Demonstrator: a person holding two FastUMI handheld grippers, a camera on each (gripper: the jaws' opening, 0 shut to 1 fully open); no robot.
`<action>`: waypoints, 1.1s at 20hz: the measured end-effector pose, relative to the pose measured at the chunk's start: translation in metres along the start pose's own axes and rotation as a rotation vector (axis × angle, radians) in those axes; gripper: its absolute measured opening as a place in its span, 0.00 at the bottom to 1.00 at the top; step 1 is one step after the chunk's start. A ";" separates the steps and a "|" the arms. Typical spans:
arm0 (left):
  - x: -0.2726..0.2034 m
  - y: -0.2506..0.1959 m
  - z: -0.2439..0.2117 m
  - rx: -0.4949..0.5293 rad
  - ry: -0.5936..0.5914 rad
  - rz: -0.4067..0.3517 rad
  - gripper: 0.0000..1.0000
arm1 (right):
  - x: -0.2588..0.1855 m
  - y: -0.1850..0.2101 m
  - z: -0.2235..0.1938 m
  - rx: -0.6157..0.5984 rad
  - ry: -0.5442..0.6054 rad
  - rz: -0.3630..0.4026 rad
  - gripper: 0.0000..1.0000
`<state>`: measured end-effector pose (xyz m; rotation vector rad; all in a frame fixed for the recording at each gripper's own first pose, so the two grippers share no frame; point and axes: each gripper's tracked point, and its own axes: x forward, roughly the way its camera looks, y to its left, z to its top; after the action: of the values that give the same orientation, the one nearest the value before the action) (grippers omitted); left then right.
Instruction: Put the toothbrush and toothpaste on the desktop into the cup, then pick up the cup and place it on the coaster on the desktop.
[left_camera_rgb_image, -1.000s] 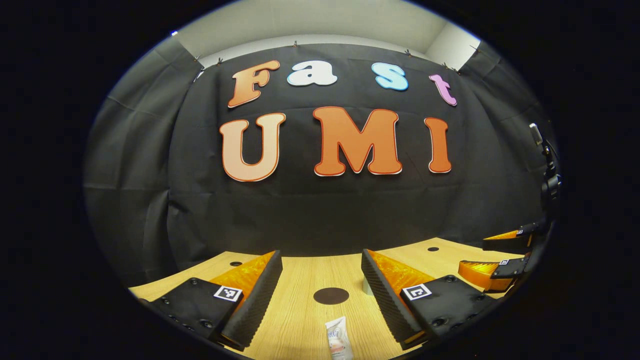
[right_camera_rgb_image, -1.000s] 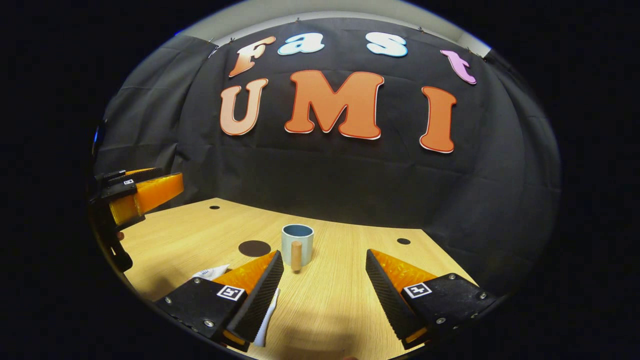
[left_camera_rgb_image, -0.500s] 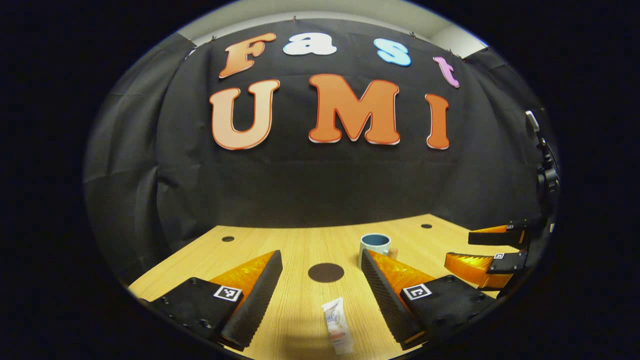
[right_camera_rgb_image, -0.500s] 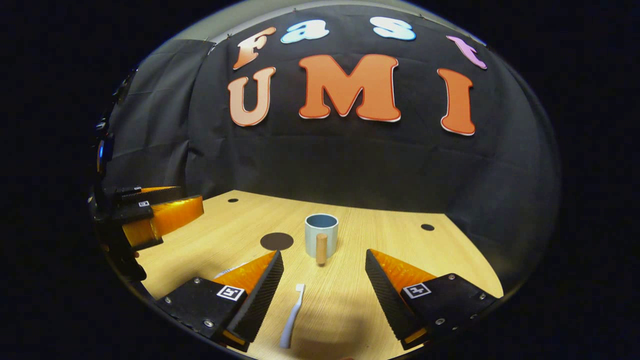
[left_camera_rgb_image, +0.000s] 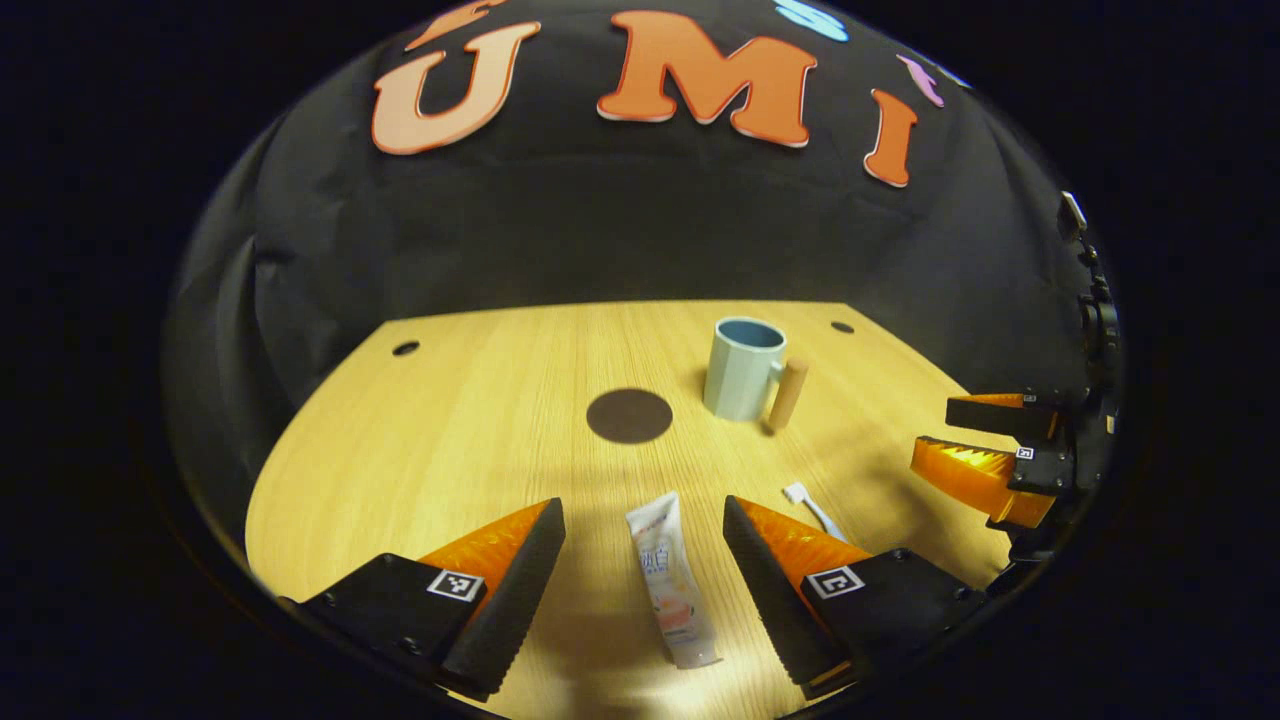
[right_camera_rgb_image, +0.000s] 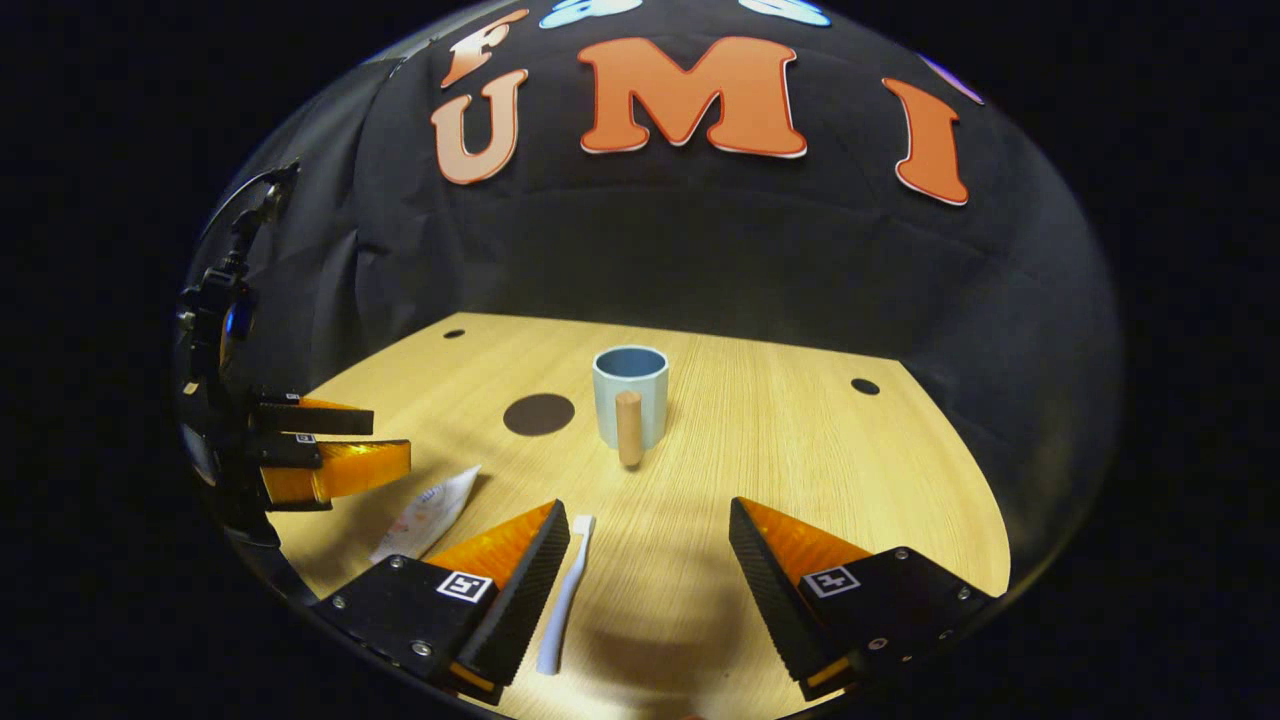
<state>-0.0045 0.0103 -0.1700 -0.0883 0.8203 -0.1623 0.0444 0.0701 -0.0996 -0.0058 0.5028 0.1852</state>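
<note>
Toothpaste tube (left_camera_rgb_image: 670, 578) lies flat on the wooden desktop (left_camera_rgb_image: 470, 420) directly between the spread fingers of the left gripper (left_camera_rgb_image: 645, 535), lined up lengthwise at six o'clock, which suits a straight descent onto it. In the right gripper view, the right gripper (right_camera_rgb_image: 650, 535) is likewise released and empty, with the white toothbrush (right_camera_rgb_image: 560, 600) lying just inside its left finger, head pointing away, so each tool seems assigned one item. Farther off, toward twelve o'clock, the pale blue cup (right_camera_rgb_image: 630, 395) stands upright, mouth open, its wooden handle (right_camera_rgb_image: 628, 428) facing the right gripper. Just beside it at ten o'clock sits the dark round coaster (right_camera_rgb_image: 538, 414), bare, awaiting the cup.
</note>
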 end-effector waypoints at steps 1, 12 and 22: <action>0.001 0.003 -0.001 -0.002 0.033 -0.001 1.00 | 0.001 0.001 -0.006 -0.001 0.027 0.005 0.97; 0.030 -0.008 -0.049 -0.048 0.333 -0.078 0.98 | -0.013 0.007 -0.017 0.090 0.286 0.111 0.92; 0.036 -0.017 -0.057 -0.123 0.453 -0.087 0.36 | -0.010 0.024 -0.038 0.104 0.407 0.141 0.83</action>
<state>-0.0242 -0.0140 -0.2321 -0.2083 1.2791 -0.2183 0.0138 0.0897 -0.1272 0.0957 0.9191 0.2981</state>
